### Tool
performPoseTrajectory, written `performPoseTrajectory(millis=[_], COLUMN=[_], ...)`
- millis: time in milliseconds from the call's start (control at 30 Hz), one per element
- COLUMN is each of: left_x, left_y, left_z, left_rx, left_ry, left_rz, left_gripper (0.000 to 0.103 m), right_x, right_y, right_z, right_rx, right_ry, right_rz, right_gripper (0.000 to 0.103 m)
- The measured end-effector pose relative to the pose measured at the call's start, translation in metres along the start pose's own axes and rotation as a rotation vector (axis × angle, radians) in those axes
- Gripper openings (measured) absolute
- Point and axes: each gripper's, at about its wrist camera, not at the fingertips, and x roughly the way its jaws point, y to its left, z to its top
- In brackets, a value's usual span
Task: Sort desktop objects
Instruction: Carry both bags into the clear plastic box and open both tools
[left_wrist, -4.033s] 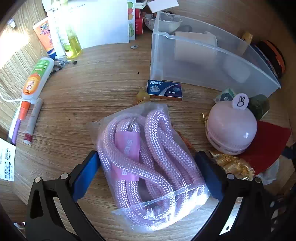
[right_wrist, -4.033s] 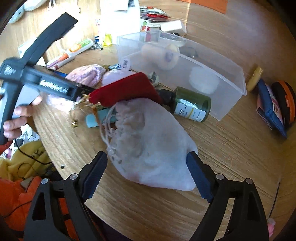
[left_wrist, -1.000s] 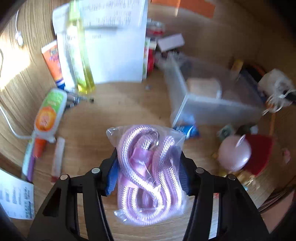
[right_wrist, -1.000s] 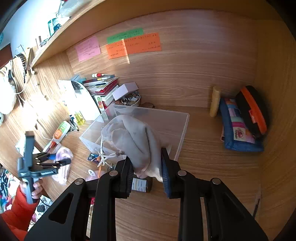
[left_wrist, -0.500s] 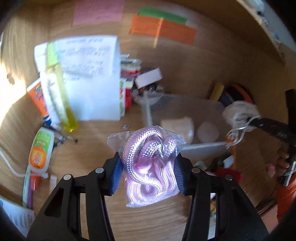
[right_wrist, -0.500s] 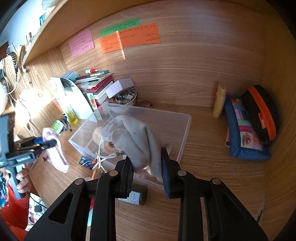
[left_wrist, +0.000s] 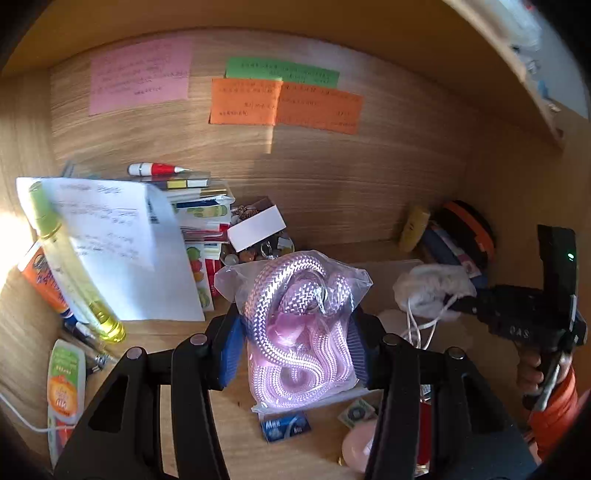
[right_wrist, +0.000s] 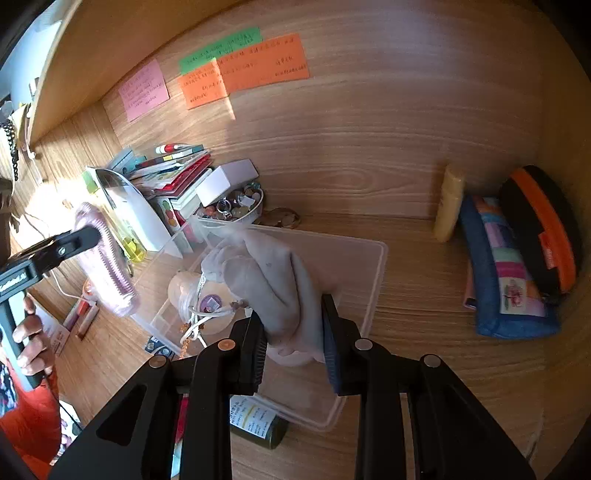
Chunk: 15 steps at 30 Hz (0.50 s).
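Note:
My left gripper (left_wrist: 295, 343) is shut on a clear plastic bag of coiled pink rope (left_wrist: 299, 332) and holds it in the air, above the desk. My right gripper (right_wrist: 293, 343) is shut on a white drawstring cloth pouch (right_wrist: 273, 284) and holds it over the clear plastic bin (right_wrist: 373, 266). In the bin lie a round pale object and a small round item (right_wrist: 208, 304). The pouch (left_wrist: 432, 284) and right gripper also show at the right of the left wrist view. The rope bag (right_wrist: 107, 273) shows at the left of the right wrist view.
A stack of books (right_wrist: 173, 170), a white paper stand (left_wrist: 122, 251) and a bowl of trinkets (right_wrist: 231, 208) stand at the back left. A yellow bottle (left_wrist: 74, 273), tubes and pens lie left. A blue pouch (right_wrist: 506, 273) and orange-black case (right_wrist: 543, 229) sit right. A dark green bottle (right_wrist: 258, 424) lies before the bin.
Both grippers closed on their items and lifted them off the desk. In the last second the rope bag rose higher and the pouch moved over the bin.

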Motion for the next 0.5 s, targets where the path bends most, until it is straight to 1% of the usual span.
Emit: performPoseTrajectory(millis=[67, 133, 233, 400, 500], left_x=[0.014, 0.029, 0.044, 0.063, 0.07], left_y=[0.0, -0.001, -0.004, -0.01, -0.013], left_z=[0.0, -0.003, -0.014, -0.025, -0.031], left_rx=[-0.001, -0.001, 0.011, 0.039, 0.059], left_ry=[0.03, 0.074, 0.124, 0.176, 0.191], left_rz=[-0.003, -0.022, -0.024, -0.005, -0.002], left_gripper=[0.049, 0.049, 0.049, 0.049, 0.049], right_x=[0.007, 0.013, 0.021, 0.033, 0.039], right_y=[0.0, 0.0, 0.0, 0.01, 0.017], right_z=[0.0, -0.001, -0.004, -0.016, -0.022], right_rx=[-0.004, -0.008, -0.017, -0.079, -0.121], right_ry=[0.011, 0.026, 0.052, 0.081, 0.088], right_rz=[0.001, 0.007, 0.017, -0.017, -0.045], right_gripper=[0.024, 0.024, 0.024, 0.024, 0.025])
